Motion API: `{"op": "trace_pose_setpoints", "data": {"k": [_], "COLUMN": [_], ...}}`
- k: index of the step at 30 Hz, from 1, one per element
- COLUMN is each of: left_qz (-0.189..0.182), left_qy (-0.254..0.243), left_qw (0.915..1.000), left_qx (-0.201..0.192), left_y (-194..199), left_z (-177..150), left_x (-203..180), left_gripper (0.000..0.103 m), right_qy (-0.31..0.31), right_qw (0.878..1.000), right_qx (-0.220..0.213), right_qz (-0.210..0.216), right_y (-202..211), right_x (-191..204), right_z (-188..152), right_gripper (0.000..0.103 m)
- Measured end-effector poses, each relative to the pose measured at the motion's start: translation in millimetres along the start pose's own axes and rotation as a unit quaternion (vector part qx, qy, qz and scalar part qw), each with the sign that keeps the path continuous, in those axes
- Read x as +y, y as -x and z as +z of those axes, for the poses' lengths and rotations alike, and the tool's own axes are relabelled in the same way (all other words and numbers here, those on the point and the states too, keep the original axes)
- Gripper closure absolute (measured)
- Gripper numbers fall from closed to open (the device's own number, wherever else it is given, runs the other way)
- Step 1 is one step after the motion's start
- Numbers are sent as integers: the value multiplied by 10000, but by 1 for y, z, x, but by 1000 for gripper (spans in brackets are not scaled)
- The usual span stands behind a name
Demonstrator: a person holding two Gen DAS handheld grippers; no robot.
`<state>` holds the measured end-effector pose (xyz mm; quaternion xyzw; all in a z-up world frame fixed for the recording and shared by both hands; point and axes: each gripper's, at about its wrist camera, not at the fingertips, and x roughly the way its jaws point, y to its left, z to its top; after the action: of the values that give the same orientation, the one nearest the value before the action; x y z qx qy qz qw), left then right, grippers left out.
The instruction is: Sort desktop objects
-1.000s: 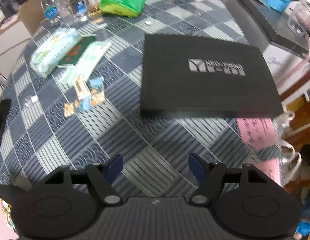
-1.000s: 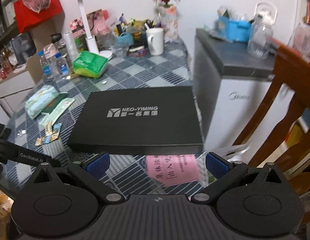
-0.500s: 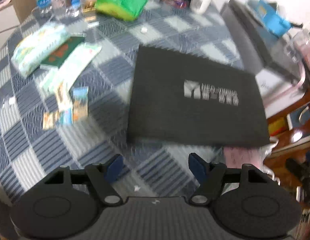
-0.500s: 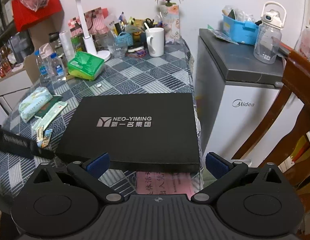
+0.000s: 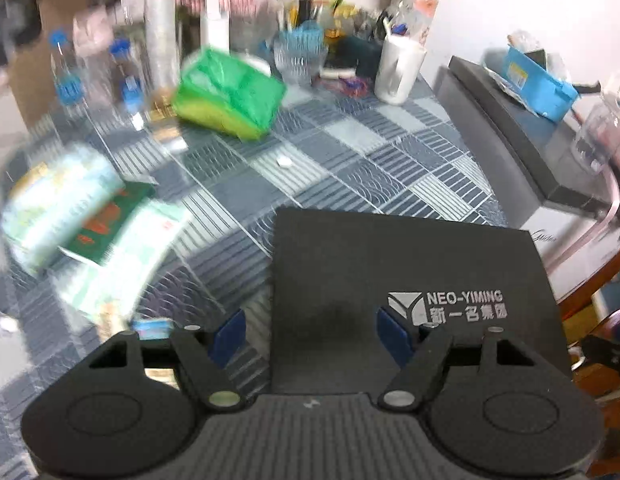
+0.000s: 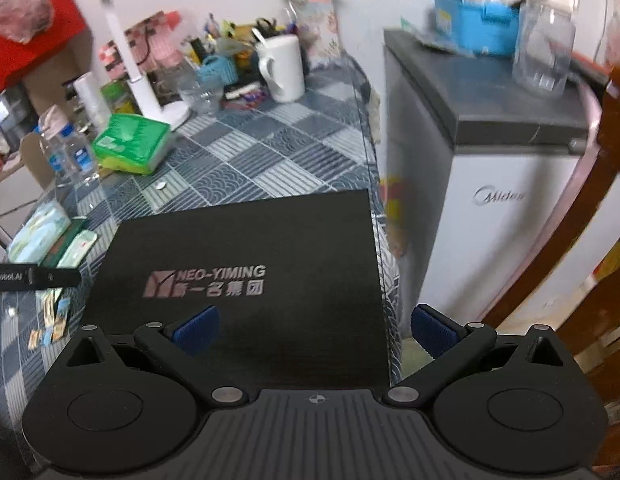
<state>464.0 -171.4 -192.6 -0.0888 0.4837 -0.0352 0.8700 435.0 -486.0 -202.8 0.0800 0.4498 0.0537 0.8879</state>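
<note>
A flat black box (image 5: 406,280) with a silver NEO-YIMING logo lies on the checked tablecloth (image 5: 350,168), near the table's right edge. My left gripper (image 5: 312,336) is open just above the box's near left part; the box's left edge runs between its blue pads (image 5: 229,336). My right gripper (image 6: 314,330) is open over the box (image 6: 245,248), astride its right edge, with one pad (image 6: 432,328) past the table edge. Neither gripper holds anything. Left of the box lie a pale tissue pack (image 5: 57,204), a green booklet (image 5: 105,220) and small cards (image 6: 49,328).
A green tissue pack (image 5: 229,96), water bottles (image 5: 65,80), a white mug (image 5: 398,68), a lamp base (image 6: 165,112) and a cluttered blue basket (image 5: 301,40) crowd the table's far side. A grey-topped fridge (image 6: 490,200) and a wooden chair (image 6: 614,128) stand to the right.
Both grippers have moved forward and down onto the black box, which now lies under their fingers. The pink papers near the front edge have dropped out of view.
</note>
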Motion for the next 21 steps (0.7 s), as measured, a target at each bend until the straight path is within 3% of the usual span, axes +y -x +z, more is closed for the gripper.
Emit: {"op": "trace_pose_setpoints", "data": {"k": [3, 6, 9, 18, 21], "left_qz": [-38, 98, -53, -329, -414], "left_qy": [130, -138, -42, 238, 265], "left_qw": [9993, 9989, 9987, 9982, 9978], "left_qx": [342, 440, 511, 449, 440], "left_y": [-25, -40, -51, -69, -74], "left_z": [8, 9, 9, 8, 7], "left_x": [9, 7, 10, 17, 17], "left_gripper": [17, 17, 17, 14, 5], "right_qy": [-202, -354, -505, -714, -775], "right_qw": [9997, 9987, 9974, 9943, 9930], "right_qx": [145, 294, 439, 664, 711], "right_qz": [49, 200, 278, 420, 537], "right_y": [-21, -40, -57, -90, -96], "right_x": [-12, -21, -27, -36, -38], "right_z": [8, 12, 13, 13, 13], "right_gripper": [0, 0, 0, 0, 0]}}
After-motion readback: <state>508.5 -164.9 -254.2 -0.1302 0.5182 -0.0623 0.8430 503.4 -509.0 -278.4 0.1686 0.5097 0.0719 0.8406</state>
